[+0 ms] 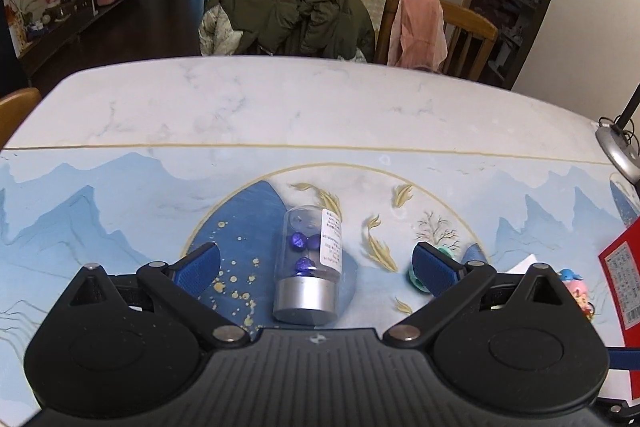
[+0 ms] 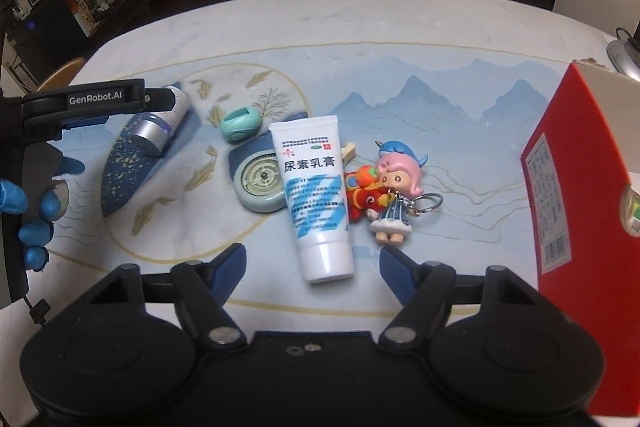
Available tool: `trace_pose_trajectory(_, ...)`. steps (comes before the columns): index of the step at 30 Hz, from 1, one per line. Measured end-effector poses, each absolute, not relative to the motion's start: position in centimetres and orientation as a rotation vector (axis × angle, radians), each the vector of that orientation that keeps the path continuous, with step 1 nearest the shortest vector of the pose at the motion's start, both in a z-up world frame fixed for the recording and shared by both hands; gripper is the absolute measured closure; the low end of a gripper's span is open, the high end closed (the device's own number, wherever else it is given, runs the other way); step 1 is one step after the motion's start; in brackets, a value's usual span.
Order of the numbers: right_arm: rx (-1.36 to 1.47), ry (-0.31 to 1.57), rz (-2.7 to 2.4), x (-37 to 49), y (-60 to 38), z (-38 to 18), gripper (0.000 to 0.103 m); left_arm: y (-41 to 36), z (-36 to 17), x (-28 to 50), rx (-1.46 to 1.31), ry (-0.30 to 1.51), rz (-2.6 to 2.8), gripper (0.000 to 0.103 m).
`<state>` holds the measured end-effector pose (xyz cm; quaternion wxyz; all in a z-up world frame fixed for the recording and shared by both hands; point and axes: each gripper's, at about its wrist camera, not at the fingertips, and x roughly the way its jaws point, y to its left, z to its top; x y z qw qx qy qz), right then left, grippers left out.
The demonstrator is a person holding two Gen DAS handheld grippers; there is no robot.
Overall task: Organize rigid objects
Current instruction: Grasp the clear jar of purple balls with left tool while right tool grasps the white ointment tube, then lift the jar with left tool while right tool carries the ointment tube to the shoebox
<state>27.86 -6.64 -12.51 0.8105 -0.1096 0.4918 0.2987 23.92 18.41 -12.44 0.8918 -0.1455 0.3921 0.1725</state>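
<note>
A clear vial with a silver cap and purple pieces inside lies on the table mat. My left gripper is open and straddles the vial, with a gap between each pad and the glass. A white cream tube lies cap end towards my right gripper. That gripper is open, its blue pads on either side of the cap and apart from it. Beside the tube lie a pale round disc, a small teal case, a red toy and a pink-haired keychain figure.
A tall red carton stands at the right edge of the mat. A lamp base sits at the far right. A blue-gloved hand holds the left gripper. Chairs draped with clothes stand beyond the table's far edge.
</note>
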Motion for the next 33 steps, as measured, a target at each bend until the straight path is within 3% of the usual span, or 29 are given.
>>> trace_pose_trajectory(17, -0.33, 1.082, 0.622, 28.8, -4.8, -14.6, 0.052, 19.8, -15.9, 25.6, -0.275, 0.876, 0.363, 0.004)
trace_pose_trajectory(20, -0.342, 1.08, 0.617, 28.8, -4.6, -14.9, 0.056, 19.6, -15.9, 25.8, -0.241, 0.869, 0.366, 0.015)
trace_pose_trajectory(28, -0.381, 1.066, 0.593, 28.9, -4.2, -14.9, 0.069, 19.4, -15.4, 25.5, -0.247, 0.848, 0.355, 0.057)
trace_pose_trajectory(33, -0.372, 1.075, 0.589, 28.6, -4.5, -14.7, 0.07, 19.4, -15.1, 25.0, -0.272, 0.858, 0.348, 0.062)
